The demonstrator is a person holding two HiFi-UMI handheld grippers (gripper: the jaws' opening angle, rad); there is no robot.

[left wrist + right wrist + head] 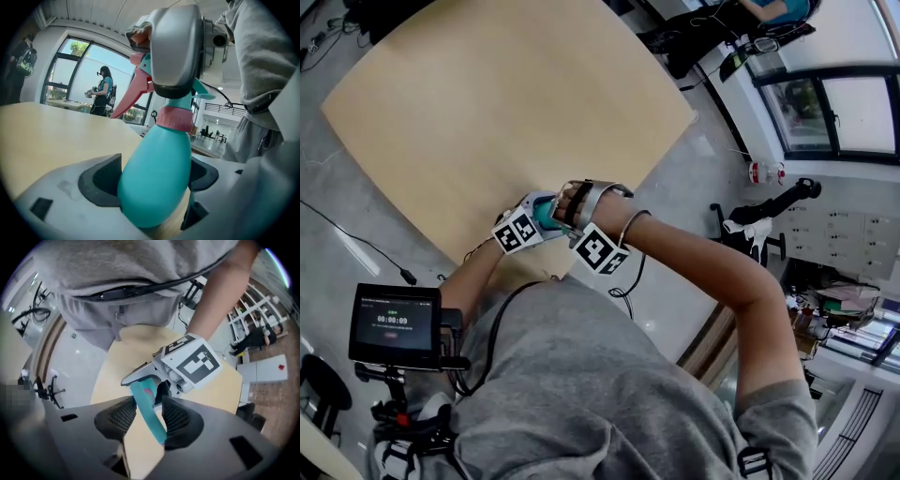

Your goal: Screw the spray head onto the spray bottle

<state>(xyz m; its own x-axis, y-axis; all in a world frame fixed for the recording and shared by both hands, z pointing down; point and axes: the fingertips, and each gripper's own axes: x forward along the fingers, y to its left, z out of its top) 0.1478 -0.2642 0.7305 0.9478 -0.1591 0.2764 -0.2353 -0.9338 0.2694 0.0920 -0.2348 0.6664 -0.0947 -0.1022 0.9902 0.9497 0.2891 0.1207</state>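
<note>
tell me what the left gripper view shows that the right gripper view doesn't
Only the left gripper view: the teal body of the spray bottle clamped in the left gripper, its pink collar, and a person by the windows.
Only the right gripper view: the left gripper's marker cube, and the teal top of the spray head standing between the jaws of the right gripper.
Both: the spray head, the tan table and the grey shirt.

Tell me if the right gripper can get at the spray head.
Likely yes: the right gripper straddles the spray head, nothing in the way; the left gripper clamps the bottle.
</note>
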